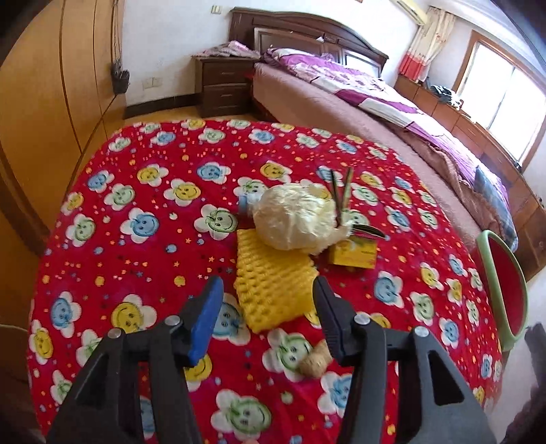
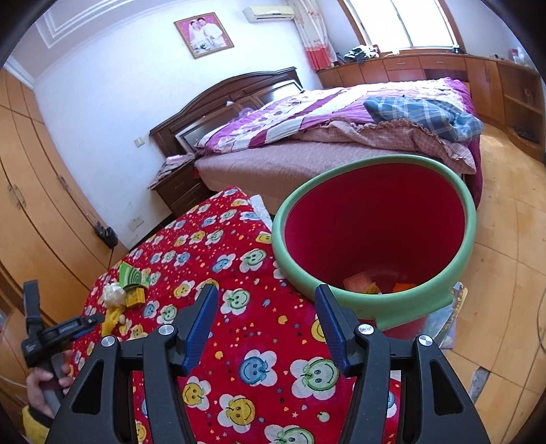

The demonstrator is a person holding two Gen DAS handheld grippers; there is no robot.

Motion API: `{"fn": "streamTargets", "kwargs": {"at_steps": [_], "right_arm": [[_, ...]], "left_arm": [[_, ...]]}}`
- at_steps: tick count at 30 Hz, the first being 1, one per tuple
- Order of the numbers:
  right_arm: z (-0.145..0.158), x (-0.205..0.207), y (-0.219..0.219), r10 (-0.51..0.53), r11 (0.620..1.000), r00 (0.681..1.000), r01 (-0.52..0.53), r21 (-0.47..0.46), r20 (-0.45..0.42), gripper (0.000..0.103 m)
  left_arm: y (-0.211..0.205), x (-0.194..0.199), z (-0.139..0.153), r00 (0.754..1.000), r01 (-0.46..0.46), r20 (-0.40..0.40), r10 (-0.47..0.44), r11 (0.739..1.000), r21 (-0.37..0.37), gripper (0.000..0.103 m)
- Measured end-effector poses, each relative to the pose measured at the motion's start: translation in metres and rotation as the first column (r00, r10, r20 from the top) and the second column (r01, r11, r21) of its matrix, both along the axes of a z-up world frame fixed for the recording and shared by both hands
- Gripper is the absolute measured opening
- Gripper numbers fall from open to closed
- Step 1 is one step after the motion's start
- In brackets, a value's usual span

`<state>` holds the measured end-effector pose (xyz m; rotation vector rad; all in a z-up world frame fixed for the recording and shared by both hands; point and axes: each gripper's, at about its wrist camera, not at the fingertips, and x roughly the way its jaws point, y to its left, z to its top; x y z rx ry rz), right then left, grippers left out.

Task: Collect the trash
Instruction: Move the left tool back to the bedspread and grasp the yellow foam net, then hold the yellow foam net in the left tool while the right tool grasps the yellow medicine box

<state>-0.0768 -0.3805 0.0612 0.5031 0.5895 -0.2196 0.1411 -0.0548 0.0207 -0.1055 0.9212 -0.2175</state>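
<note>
On the red flowered blanket (image 1: 136,191) the trash lies in a cluster, a yellow foam sheet (image 1: 273,290) touching a crumpled bag (image 1: 297,218) and a yellow box (image 1: 355,252), while the left gripper (image 1: 268,293) hovers spread wide over the foam and the right gripper (image 2: 266,300) gapes empty before the red bin (image 2: 372,225).

Table covering (image 1: 143,191): red cloth printed with smiling flower faces, spread over the work surface.
Bed (image 2: 307,160): dark wooden headboard, purple patterned quilt, pink sheet.
Plaid cloth (image 2: 423,114): blue, lying crumpled on the bed's far side.
Nightstand (image 1: 223,85): dark wood with drawers, beside the headboard.
Framed portrait (image 2: 203,34): hangs on the white wall above the bed.
Wardrobe (image 2: 37,177): light wood doors, along the wall.
Air conditioner (image 2: 269,13): wall-mounted near the window.
</note>
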Motion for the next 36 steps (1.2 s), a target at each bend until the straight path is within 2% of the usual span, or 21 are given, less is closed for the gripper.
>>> {"fn": "streamTargets", "kwargs": {"at_steps": [4,12,13,14,16,19,28,36], "right_arm": [[-0.004,0.002,0.001,0.001,1.000,1.000,-0.001,0.001,-0.013,0.060],[-0.010,0.005,0.002,0.015,1.000,1.000,-0.014,0.010,-0.027,0.060],[-0.011,0.006,0.003,0.018,1.000,0.999,-0.018,0.011,-0.028,0.060],[-0.011,0.007,0.004,0.023,1.000,0.999,-0.023,0.012,-0.031,0.060],[-0.011,0.008,0.008,0.035,0.999,0.999,-0.035,0.012,-0.035,0.060],[-0.011,0.010,0.013,0.052,0.999,0.998,-0.052,0.006,-0.038,0.060],[-0.005,0.019,0.030,0.109,0.994,0.993,-0.109,-0.008,-0.038,0.060],[0.008,0.036,0.057,0.203,0.979,0.979,-0.204,-0.024,-0.037,0.060]], "left_arm": [[-0.001,0.009,-0.013,0.999,-0.015,-0.029,0.014,1.000,-0.020,0.055],[0.000,0.008,-0.022,0.998,-0.039,-0.052,0.032,0.989,-0.139,0.055],[-0.002,0.007,-0.021,0.998,-0.033,-0.049,0.027,0.989,-0.143,0.050],[-0.006,0.005,-0.020,0.999,-0.020,-0.038,0.015,0.989,-0.146,0.039],[-0.009,0.001,-0.018,1.000,0.012,-0.024,-0.016,0.988,-0.153,0.032],[-0.013,-0.005,-0.016,0.999,0.035,-0.013,-0.038,0.985,-0.170,0.012],[0.005,-0.039,0.010,0.997,0.064,0.058,-0.053,0.974,-0.216,0.011],[0.033,-0.048,0.029,0.995,0.009,0.104,0.009,0.984,-0.177,0.011]]}}
